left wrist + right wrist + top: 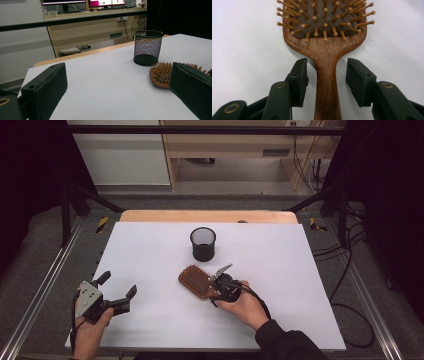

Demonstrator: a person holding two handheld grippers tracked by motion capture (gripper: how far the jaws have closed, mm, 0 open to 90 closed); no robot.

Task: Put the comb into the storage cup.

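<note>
Near the middle of the white table top, toward my right side:

Item 1. Wooden paddle hairbrush, lying flat with its bristles up. In the right gripper view its pegs have rounded tips and are set in a dark cushion, and its handle runs straight down toward my camera.

Item 2. My right gripper, held in my right hand. Its jaws stand open, one on each side of the brush handle just below the head. A gap of white table shows between each pad and the wood, so nothing is gripped. The left pad looks closer to the handle than the right one, though the angle makes this hard to judge.

Item 3. Black mesh cup, upright on the table beyond the brush and apart from it. It looks empty from the high view.

Item 4. My left gripper, held in my left hand near the table's near left corner, well apart from the brush. Its jaws are spread wide and hold nothing. Its grey plate sits on top. In the left gripper view the cup and the brush head show past its right jaw.

Item 5. Wooden table edge showing beyond the white top, with a desk carrying monitors farther back.
</note>
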